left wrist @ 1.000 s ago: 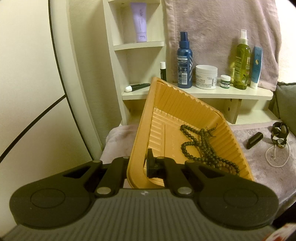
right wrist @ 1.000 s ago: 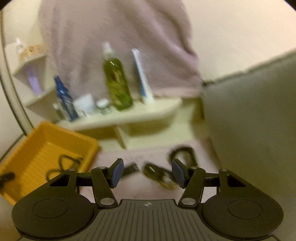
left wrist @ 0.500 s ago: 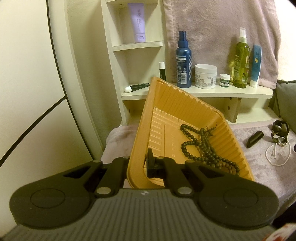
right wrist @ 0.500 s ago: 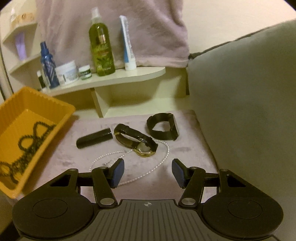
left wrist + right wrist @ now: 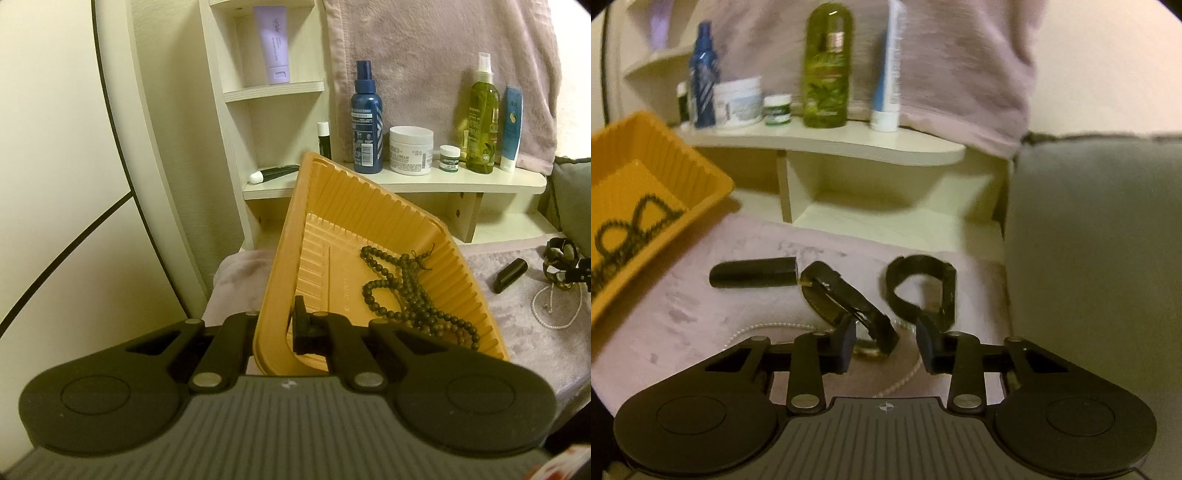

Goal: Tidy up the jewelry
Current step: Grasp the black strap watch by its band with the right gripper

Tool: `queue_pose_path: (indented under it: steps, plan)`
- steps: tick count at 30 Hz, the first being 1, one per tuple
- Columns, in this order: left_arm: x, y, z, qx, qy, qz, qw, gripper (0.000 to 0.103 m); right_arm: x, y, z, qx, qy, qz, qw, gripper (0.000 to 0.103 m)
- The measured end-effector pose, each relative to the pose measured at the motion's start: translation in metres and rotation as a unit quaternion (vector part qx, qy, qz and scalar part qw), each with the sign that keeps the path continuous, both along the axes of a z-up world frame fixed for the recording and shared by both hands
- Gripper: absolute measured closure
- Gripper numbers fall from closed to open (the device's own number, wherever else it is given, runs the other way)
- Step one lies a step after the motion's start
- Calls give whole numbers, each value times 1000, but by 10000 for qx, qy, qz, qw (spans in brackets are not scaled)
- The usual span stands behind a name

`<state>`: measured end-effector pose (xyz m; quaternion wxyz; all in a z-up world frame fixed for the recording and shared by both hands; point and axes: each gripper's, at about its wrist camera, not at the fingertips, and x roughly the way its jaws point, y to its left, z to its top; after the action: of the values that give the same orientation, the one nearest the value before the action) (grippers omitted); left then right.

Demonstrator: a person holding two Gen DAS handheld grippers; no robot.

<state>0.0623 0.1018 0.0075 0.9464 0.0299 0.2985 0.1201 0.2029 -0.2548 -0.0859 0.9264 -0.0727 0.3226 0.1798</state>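
My left gripper (image 5: 279,325) is shut on the near rim of a yellow ribbed tray (image 5: 332,206), holding it tilted. A dark bead necklace (image 5: 406,291) lies inside the tray. On the mauve cloth to the right lie a gold-cased watch with a black strap (image 5: 842,295), a second black band (image 5: 923,291), a pearl necklace (image 5: 775,326) and a black tube (image 5: 753,273). My right gripper (image 5: 886,345) is low over the cloth, its jaws closing. The watch's near end sits between its fingers, against the left one, with a gap to the right one.
A white shelf (image 5: 849,144) behind the cloth carries a green spray bottle (image 5: 827,70), a blue bottle (image 5: 365,122), jars and tubes. A mauve towel (image 5: 424,55) hangs behind it. A grey cushion (image 5: 1100,240) borders the cloth on the right.
My right gripper has come down and forward onto the watch, and its jaws have narrowed around it. The left gripper and the tilted tray have not moved.
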Motion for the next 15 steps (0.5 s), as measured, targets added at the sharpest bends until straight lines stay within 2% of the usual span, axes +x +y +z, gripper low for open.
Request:
queue_pose_path:
  steps: [2,4,7,11,15]
  plan:
    - [0,0,0,2,5,0,10000,99,4,6,-3,-203,-27,134,9997,70]
    - [0,0,0,4,11,-2,10000,99,7,9,-6,-311,9,215,9993,82]
    - [0,0,0,7,11,-3,10000,99,6,9,-3,-255,15,138,9996,88]
    - [0,0,0,6,10,-4,10000,99,2,0,9,295,298,85,9991,91]
    - [0,0,1,0,8,-2,10000,99,2,-14,15,1065,796,-86,9911,93]
